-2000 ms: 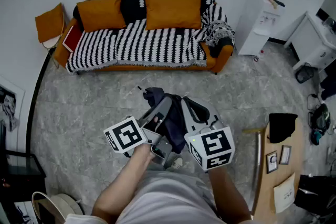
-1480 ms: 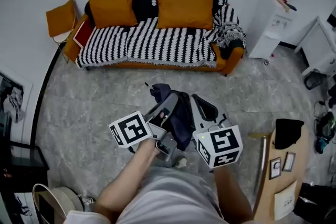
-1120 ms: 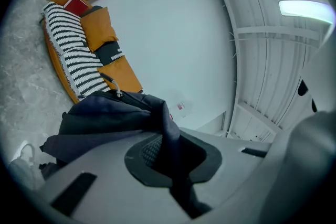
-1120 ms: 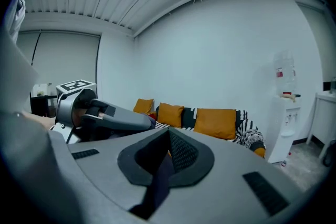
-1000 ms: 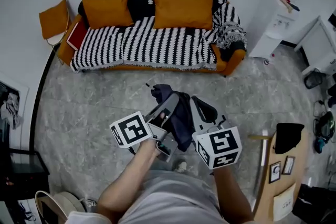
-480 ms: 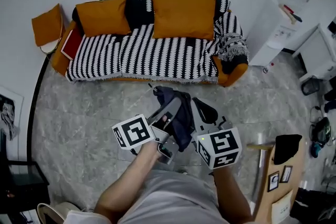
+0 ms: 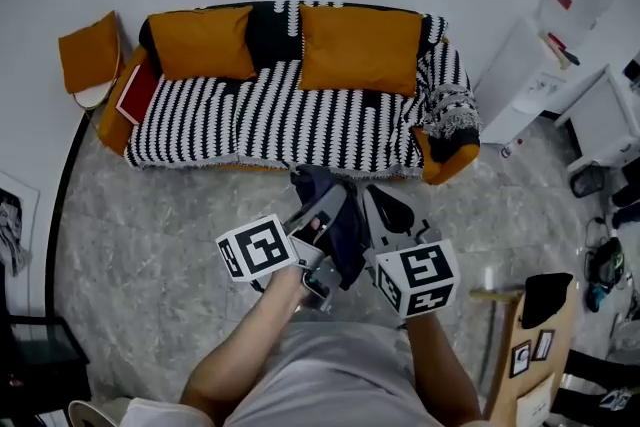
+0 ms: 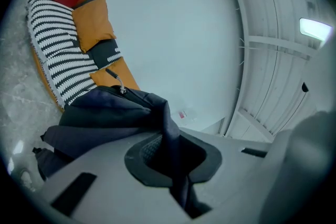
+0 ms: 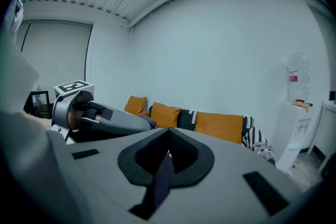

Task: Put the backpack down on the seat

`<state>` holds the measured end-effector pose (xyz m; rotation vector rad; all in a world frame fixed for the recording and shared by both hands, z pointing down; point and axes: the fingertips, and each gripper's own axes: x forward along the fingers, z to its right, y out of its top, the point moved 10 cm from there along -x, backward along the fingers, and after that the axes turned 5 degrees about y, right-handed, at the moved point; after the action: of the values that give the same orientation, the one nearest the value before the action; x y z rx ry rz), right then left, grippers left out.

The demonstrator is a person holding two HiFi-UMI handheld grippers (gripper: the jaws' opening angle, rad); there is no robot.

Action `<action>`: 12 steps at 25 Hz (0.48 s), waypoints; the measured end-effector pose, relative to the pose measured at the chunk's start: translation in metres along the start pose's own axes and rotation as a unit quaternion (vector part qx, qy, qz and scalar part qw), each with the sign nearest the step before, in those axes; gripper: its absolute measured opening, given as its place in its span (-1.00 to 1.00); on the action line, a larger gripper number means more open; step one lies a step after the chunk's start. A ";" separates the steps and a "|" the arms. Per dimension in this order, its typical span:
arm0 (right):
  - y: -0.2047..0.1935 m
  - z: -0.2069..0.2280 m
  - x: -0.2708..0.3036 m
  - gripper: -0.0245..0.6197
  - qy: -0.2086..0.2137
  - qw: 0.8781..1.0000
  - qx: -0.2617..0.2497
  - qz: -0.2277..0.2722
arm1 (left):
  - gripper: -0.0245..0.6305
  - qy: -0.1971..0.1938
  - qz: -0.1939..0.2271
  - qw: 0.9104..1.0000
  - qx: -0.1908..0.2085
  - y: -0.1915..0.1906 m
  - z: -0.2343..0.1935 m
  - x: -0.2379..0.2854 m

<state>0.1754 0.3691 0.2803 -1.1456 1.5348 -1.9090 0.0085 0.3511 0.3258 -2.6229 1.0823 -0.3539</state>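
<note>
Pinching dark backpack [image 7: 342,233] cloth in each closed claw, the left gripper [image 7: 328,202] and right gripper [image 7: 373,207] share its weight, holding it above the floor [image 7: 150,235] just near of the striped sofa seat [image 7: 260,120], apparently ready to lower it there.

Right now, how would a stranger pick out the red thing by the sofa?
Find the striped sofa against the wall, then go to its left end in the head view. Beside the orange cushion there, a flat red square sits at the armrest: the only red thing among orange and black-and-white.
</note>
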 end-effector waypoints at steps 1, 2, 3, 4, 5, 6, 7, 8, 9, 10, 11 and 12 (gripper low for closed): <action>0.002 -0.002 0.006 -0.92 0.002 1.000 -0.002 0.000 | -0.89 0.000 0.001 1.000 0.000 0.005 -0.002 -0.001; 0.003 -0.004 0.011 -0.92 0.003 1.000 -0.004 0.000 | -0.89 0.000 0.001 1.000 0.000 0.009 -0.005 -0.001; 0.005 -0.005 0.017 -0.92 0.005 1.000 -0.005 0.000 | -0.89 0.000 0.002 1.000 0.000 0.013 -0.007 -0.002; 0.006 -0.005 0.022 -0.92 0.007 1.000 -0.007 0.001 | -0.89 0.000 0.004 1.000 0.000 0.018 -0.010 -0.002; 0.008 -0.005 0.028 -0.92 0.009 1.000 -0.008 0.002 | -0.89 0.001 0.006 1.000 0.000 0.023 -0.012 -0.001; 0.009 -0.004 0.033 -0.92 0.011 1.000 -0.009 0.002 | -0.89 0.002 0.008 1.000 -0.001 0.028 -0.015 0.001; 0.010 -0.003 0.038 -0.92 0.013 1.000 -0.010 0.003 | -0.89 0.004 0.010 1.000 -0.002 0.032 -0.017 0.002; 0.012 -0.002 0.043 -0.92 0.014 1.000 -0.010 0.004 | -0.89 0.005 0.011 1.000 -0.002 0.036 -0.019 0.004; 0.013 0.000 0.048 -0.92 0.015 1.000 -0.010 0.005 | -0.89 0.006 0.013 1.000 -0.002 0.040 -0.021 0.005; 0.014 0.002 0.052 -0.92 0.017 1.000 -0.010 0.006 | -0.89 0.007 0.014 1.000 -0.001 0.044 -0.022 0.007; 0.016 0.003 0.057 -0.92 0.020 1.000 -0.010 0.007 | -0.89 0.008 0.015 1.000 -0.001 0.048 -0.023 0.009; 0.016 0.005 0.062 -0.92 0.023 1.000 -0.010 0.008 | -0.89 0.009 0.017 1.000 0.000 0.051 -0.025 0.011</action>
<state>0.1421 0.3144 0.2856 -1.1029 1.5863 -1.9257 -0.0251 0.3039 0.3325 -2.6029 1.1297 -0.3702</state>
